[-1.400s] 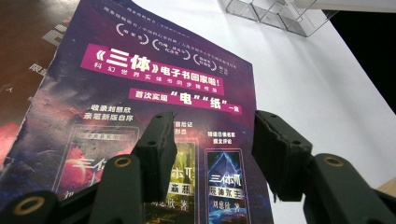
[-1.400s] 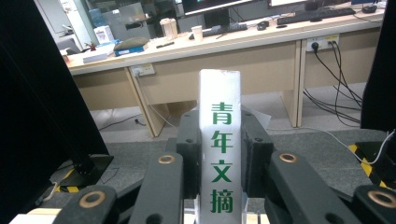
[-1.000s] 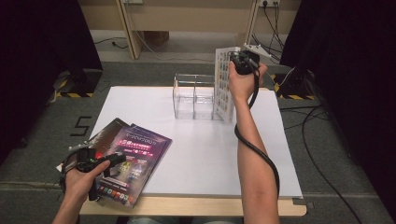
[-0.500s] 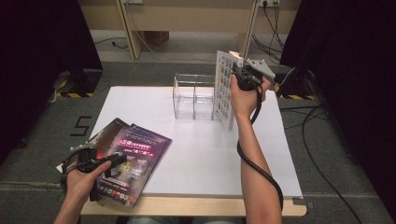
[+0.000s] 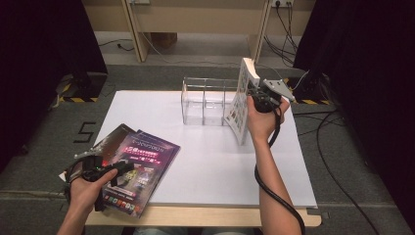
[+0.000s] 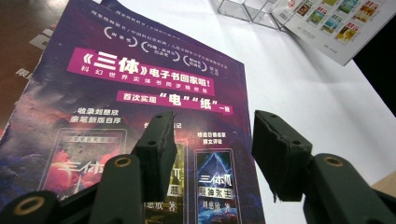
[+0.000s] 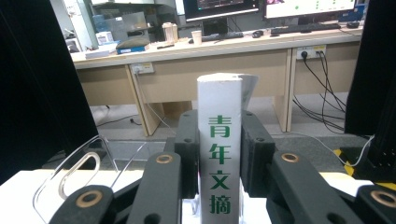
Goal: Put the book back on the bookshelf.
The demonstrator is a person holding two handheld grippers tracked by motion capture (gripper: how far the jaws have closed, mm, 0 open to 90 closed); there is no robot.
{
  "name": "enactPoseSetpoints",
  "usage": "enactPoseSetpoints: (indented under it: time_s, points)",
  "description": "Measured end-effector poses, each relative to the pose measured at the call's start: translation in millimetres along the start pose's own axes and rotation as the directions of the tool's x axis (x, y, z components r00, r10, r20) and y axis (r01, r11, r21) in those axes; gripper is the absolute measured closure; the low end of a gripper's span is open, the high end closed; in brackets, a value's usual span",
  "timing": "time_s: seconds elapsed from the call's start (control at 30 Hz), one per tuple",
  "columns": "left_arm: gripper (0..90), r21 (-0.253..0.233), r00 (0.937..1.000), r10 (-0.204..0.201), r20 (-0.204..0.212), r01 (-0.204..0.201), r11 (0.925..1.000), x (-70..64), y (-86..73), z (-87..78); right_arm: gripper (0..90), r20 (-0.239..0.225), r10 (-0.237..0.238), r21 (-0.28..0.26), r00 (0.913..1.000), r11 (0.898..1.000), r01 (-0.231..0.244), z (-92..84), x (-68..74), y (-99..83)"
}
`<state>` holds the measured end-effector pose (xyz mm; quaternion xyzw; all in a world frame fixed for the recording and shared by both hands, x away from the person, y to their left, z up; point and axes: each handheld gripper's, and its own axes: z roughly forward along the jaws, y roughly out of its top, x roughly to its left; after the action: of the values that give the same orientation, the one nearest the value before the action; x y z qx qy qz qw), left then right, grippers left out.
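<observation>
Nearest me, my left claw [image 5: 115,169] hovers low over a glossy purple magazine [image 5: 139,169] at the table's [image 5: 205,161] front left corner, jaws spread and empty. A darker magazine [image 5: 110,139] lies mostly hidden beneath it. Farther off, my right claw [image 5: 254,95] clamps the thick white spine of a book [image 5: 241,105], held upright on edge beside a clear plastic rack [image 5: 205,100]; its dividers are hard to make out. The book's lower end is cut off in the right gripper view.

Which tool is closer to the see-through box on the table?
Right. The right tool holds a white magazine upright just beside the clear box. The left tool is far away, over the purple magazine.
</observation>
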<state>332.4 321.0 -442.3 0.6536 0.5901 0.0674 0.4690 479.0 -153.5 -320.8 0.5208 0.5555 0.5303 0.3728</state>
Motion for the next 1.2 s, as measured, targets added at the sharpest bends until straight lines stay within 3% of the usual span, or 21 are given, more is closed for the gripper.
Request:
enactPoseSetpoints:
  time_s: [0.63,0.93,1.2]
  points:
    - [48.6,-0.009,1.0,0.009,0.003,-0.009,0.9999,-3.3,0.8,-3.5,71.2,-0.011,-0.038,-0.012,0.9992,0.999,0.038,-45.0,-0.5,-27.3]
    - [48.6,-0.007,0.9999,0.01,0.006,-0.01,0.9999,-4.6,0.1,-2.1,68.7,-0.024,-0.039,-0.015,0.9989,0.999,0.039,-51.8,-2.8,-31.3]
    - [48.6,-0.01,0.9999,0.011,0.006,-0.011,0.9999,-4.9,0.3,-2.7,60.4,-0.035,-0.048,-0.016,0.9983,0.999,0.047,-54.8,-1.3,-32.0]
